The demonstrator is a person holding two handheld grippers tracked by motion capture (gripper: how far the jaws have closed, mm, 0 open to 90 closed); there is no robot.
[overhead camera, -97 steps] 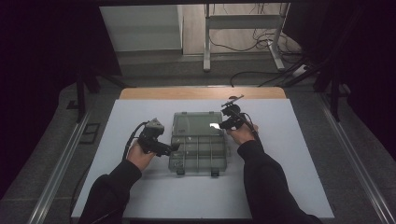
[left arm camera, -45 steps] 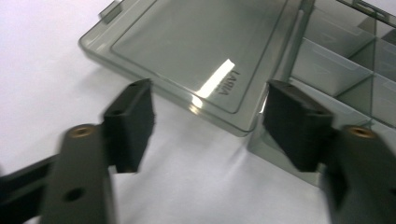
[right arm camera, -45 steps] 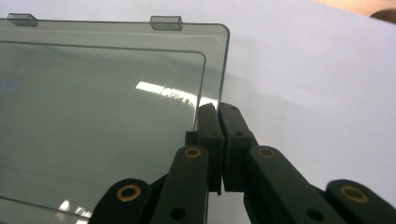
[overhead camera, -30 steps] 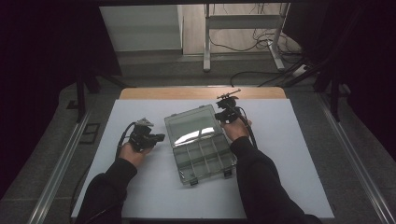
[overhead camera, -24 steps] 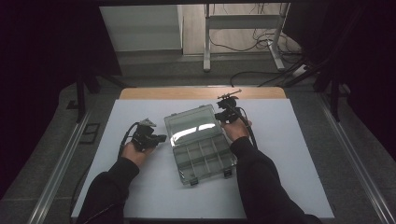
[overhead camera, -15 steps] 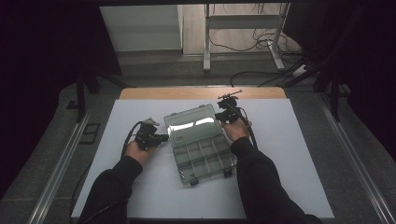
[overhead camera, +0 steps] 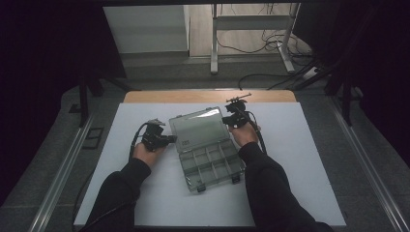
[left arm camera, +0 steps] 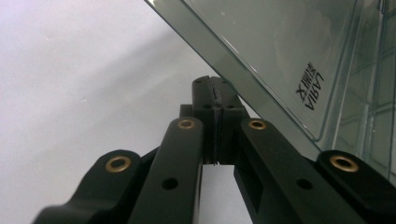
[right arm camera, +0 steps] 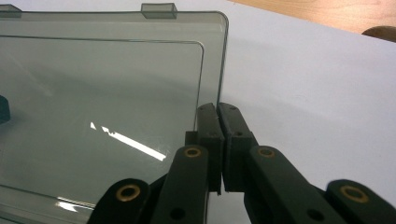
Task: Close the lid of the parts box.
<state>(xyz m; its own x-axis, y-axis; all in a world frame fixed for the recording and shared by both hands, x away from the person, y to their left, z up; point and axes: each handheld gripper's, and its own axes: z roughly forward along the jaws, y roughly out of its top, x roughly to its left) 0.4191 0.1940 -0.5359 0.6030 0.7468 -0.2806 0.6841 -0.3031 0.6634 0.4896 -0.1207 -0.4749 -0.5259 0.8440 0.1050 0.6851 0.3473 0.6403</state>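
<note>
Evidently light, stiff and slick, the clear compartment box (overhead camera: 208, 150) lies open; both closed, empty grippers, left gripper (overhead camera: 170, 140) and right gripper (overhead camera: 231, 119), flank its lid (overhead camera: 199, 126), best pushed at the edges.

In the left gripper view, the organiser box's clear lid (left arm camera: 280, 56) runs off the frame at twelve and three o'clock, so its far corners stay unseen; the printed lettering (left arm camera: 312, 88) on it is upside down and too blurred to read with certainty. In the right gripper view the lid (right arm camera: 102, 107) is cut at nine and six o'clock. In the high view, the compartments (overhead camera: 210, 162) are too small to tell whether anything lies inside, and both forearms leave at six o'clock.
</note>
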